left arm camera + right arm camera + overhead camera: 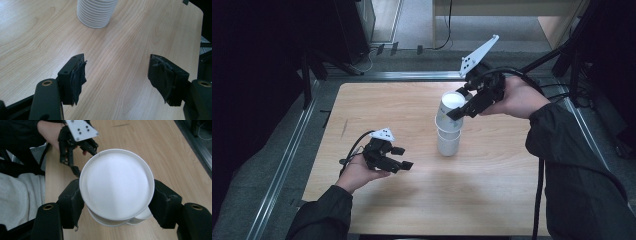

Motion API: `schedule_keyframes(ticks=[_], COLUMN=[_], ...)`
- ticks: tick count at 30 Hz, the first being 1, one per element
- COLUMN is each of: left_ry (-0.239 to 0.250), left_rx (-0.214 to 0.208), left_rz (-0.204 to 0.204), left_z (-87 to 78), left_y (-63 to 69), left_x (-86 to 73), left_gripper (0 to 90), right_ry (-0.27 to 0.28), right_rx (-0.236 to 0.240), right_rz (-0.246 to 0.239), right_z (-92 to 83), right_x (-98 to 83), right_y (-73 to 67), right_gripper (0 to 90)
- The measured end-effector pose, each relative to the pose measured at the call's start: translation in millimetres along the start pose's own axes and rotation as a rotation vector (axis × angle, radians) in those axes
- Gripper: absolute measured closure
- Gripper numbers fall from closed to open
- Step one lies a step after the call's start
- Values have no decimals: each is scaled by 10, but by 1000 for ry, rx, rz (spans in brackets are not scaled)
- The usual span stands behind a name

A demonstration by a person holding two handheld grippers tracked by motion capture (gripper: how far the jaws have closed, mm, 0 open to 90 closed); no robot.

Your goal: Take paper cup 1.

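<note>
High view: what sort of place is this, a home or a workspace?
Probably a lab or a recording workspace: a bare wooden table ringed by metal rails, cables on the floor behind it, and dark equipment stands at the back.

No legible txt or labels.

Lab or recording rig setup, not a home. Bare light-wood table (377, 105) sits inside a metal-rail frame (287, 155); dark stands (309, 75) rise at the table's far left corner and far right corner. Grey floor, loose cables (444, 35) past the far edge, plain wooden furniture (507, 10) behind.
</note>
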State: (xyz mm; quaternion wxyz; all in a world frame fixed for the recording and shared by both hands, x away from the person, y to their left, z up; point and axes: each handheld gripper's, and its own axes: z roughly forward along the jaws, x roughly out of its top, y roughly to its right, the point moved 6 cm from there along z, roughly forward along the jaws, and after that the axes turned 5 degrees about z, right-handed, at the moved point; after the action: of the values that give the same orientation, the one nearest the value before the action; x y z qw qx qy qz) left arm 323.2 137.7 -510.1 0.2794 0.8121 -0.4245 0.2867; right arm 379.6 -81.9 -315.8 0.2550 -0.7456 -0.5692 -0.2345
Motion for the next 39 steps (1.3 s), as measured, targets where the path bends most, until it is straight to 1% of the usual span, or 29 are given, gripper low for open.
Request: schedule_keyframes(ticks=[6,9,12,18,23,26,28,31,33,35,39], left_ry=[4,13,15,19,20,21,27,40,46,37,30], left_rx=[-19,-34,-40,-58,-79,-105,-103,-113,-123,-132,-153], left_rz=[8,11,19,23,39,42,50,51,60,74,87], left_z=[-8,-13,-17,-16,4,8,8,9,24,46,85], left_y=[27,47,63,75,109,119,120,125,133,147,198], left_x=[9,24,35,43,56,66,72,93,110,113,125], left_gripper=[285,272,255,246,244,239,235,217,211,193,194], right_ry=[-6,1,18,57,63,80,92,102,112,125,146], right_rx=[45,65,80,94,107,114,114,122,132,138,143], right_rz=[-7,-3,3,9,30,40,41,50,56,63,85], right_z=[140,225,291,395,513,572,615,697,752,810,915], right_x=[-156,-253,-336,-507,-669,-733,-772,-837,-883,-933,-1036], right_y=[-127,-166,-186,-220,-244,-253,-254,-259,-268,-273,-273], right_gripper=[341,341,341,341,341,341,341,341,342,342,342])
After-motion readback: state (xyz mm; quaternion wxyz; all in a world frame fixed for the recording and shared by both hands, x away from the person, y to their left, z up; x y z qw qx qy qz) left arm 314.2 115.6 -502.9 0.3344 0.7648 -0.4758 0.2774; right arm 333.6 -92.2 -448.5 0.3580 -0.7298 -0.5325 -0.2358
